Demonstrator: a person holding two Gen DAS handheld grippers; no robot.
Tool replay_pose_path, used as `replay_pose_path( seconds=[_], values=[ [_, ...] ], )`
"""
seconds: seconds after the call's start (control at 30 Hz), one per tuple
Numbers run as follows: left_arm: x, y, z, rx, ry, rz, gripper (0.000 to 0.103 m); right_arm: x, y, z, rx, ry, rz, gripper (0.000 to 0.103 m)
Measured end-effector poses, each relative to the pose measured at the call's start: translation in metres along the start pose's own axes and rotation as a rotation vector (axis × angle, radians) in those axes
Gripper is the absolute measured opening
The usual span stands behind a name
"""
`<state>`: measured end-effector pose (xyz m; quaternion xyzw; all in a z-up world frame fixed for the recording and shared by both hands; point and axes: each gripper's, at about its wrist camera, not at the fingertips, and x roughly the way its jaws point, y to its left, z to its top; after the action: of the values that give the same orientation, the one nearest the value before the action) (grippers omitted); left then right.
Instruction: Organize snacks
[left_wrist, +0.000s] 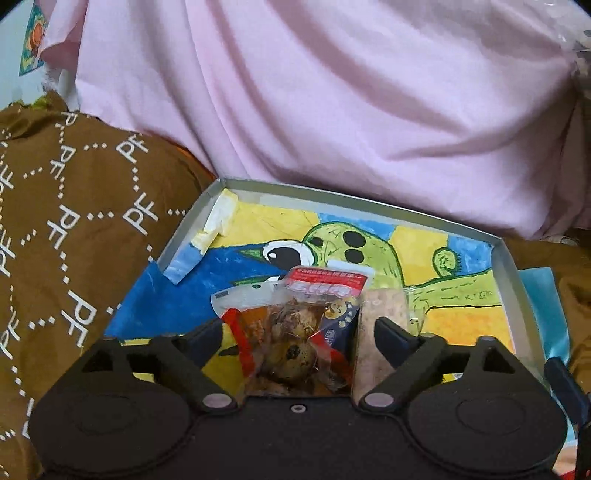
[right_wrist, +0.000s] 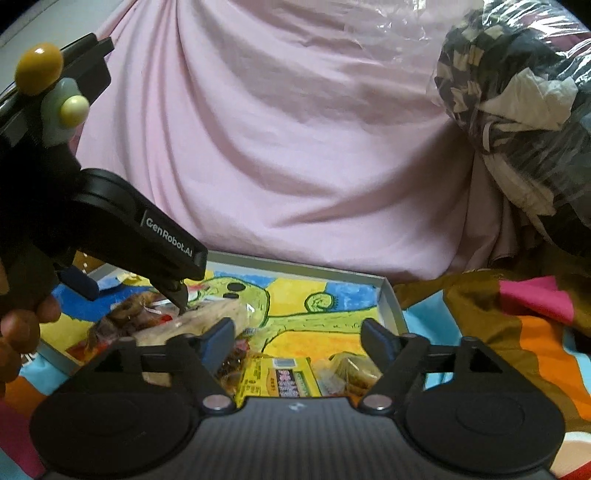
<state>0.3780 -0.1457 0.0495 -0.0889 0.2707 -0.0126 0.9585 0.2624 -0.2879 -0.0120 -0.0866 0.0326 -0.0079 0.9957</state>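
A shallow grey tray lined with a painted green creature lies on the bed. My left gripper is open over its near left part. Between its fingers lie a clear packet of brown food with a red label and a pale bar in clear wrap. My right gripper stands open at the tray's near edge, over a yellow-green packet and a clear-wrapped brownish cake. The right wrist view shows the left gripper at the left, above the pale bar.
Pink cloth rises behind the tray. Brown cloth with a white PF print lies to its left. A clear plastic bag of dark and white fabric sits at the back right, over a colourful striped blanket. A hand holds the left gripper.
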Motion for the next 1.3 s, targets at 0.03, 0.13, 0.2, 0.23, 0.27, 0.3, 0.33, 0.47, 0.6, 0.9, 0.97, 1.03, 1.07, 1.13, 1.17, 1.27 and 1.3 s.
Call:
replay_pose_path(
  seconds=[0.03,0.13,0.2,0.23,0.27,0.3,0.33,0.47,0.6,0.9,0.97,1.03,1.07,1.13,1.17,1.27,1.3],
  values=[
    [-0.003,0.000,0.000,0.004,-0.007,0.005,0.096,-0.001,0.000,0.002,0.000,-0.005,-0.002,0.084],
    [-0.011,0.001,0.000,0.011,-0.032,0.019,0.100,-0.004,0.000,0.006,0.000,-0.015,-0.008,0.092],
    [-0.015,0.002,0.001,0.013,-0.037,0.024,0.102,-0.008,-0.001,0.009,0.011,-0.031,-0.015,0.100],
    [-0.017,0.003,0.001,0.013,-0.042,0.030,0.102,-0.010,-0.002,0.010,0.016,-0.041,-0.018,0.101],
    [-0.019,0.003,0.002,0.012,-0.044,0.034,0.102,-0.011,-0.003,0.011,0.020,-0.050,-0.022,0.102],
    [-0.021,0.004,0.002,0.011,-0.045,0.036,0.102,-0.012,-0.003,0.013,0.021,-0.056,-0.025,0.103],
    [-0.023,0.006,0.003,0.009,-0.047,0.038,0.102,-0.013,-0.003,0.014,0.023,-0.058,-0.027,0.103],
    [-0.031,0.010,0.005,0.006,-0.053,0.045,0.102,-0.017,-0.005,0.019,0.042,-0.064,-0.030,0.103],
    [-0.039,0.014,0.005,0.003,-0.053,0.049,0.102,-0.021,-0.007,0.024,0.060,-0.062,-0.026,0.103],
    [-0.067,0.024,0.000,-0.032,-0.070,0.042,0.102,-0.044,-0.011,0.039,0.108,-0.049,-0.019,0.103],
    [-0.076,0.028,-0.003,-0.048,-0.073,0.037,0.102,-0.052,-0.013,0.042,0.127,-0.041,-0.025,0.103],
    [-0.085,0.033,-0.006,-0.058,-0.072,0.034,0.102,-0.060,-0.015,0.046,0.152,-0.035,-0.030,0.103],
    [-0.090,0.035,-0.009,-0.061,-0.073,0.032,0.102,-0.065,-0.016,0.048,0.165,-0.032,-0.033,0.103],
    [-0.100,0.038,-0.013,-0.060,-0.079,0.031,0.102,-0.073,-0.017,0.050,0.172,-0.026,-0.033,0.103],
    [-0.105,0.039,-0.016,-0.055,-0.081,0.031,0.102,-0.078,-0.017,0.051,0.171,-0.023,-0.033,0.103],
    [-0.121,0.044,-0.023,-0.048,-0.092,0.030,0.102,-0.091,-0.017,0.054,0.180,-0.014,-0.030,0.103],
    [-0.127,0.046,-0.025,-0.049,-0.097,0.027,0.102,-0.096,-0.017,0.054,0.183,-0.011,-0.027,0.103]
  ],
)
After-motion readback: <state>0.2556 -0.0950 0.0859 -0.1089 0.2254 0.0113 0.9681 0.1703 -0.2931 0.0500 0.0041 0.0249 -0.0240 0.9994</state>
